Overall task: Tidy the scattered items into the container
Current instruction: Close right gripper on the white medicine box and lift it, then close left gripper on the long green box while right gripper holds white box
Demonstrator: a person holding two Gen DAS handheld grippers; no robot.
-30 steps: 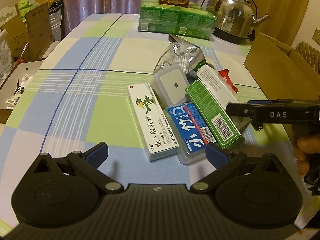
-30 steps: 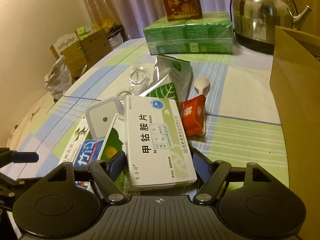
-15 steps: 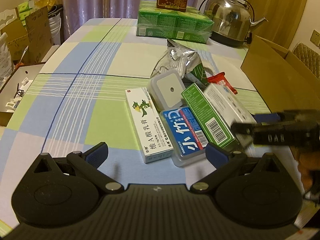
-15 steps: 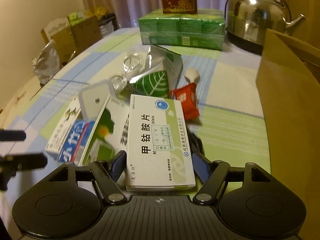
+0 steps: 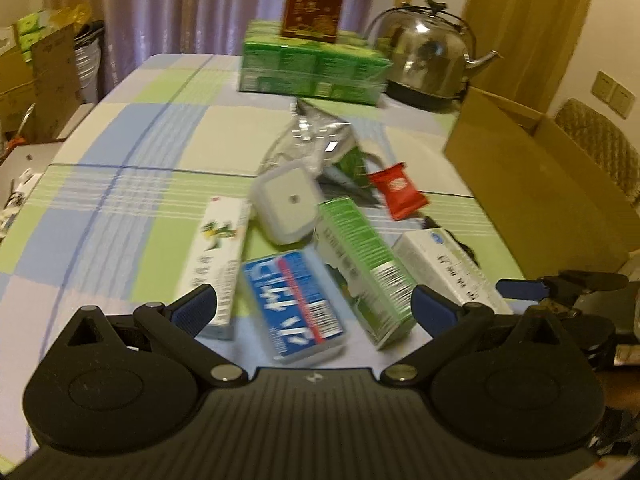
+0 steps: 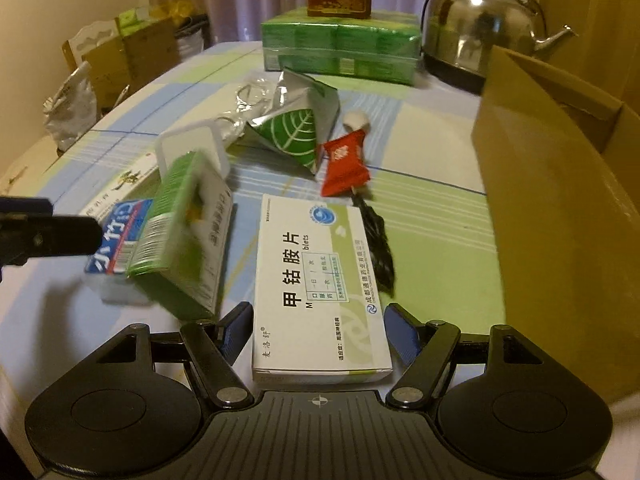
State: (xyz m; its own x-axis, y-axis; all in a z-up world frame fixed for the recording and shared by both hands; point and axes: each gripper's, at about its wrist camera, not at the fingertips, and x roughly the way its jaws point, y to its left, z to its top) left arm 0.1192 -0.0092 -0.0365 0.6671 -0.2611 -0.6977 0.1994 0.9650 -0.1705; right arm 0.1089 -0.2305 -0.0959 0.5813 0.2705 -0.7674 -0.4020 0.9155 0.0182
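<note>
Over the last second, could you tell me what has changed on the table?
The right gripper, shut on the white medicine box, has drawn it back off the pile. The green box it lay on has tipped up and slid. The left gripper stays open, empty. The cardboard box, kettle and red packet are unmoved.

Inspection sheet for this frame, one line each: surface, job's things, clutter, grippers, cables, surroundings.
Surface: checked tablecloth.
Job's things: white medicine box between right gripper's fingers; green box, blue box, red sachet scattered; cardboard box at right, open.
Clutter: kettle, green packs.
Grippers: right gripper around the white box, contact unclear; left gripper open, holding nothing.
Cables: nothing seen.
Surroundings: curtains.
</note>
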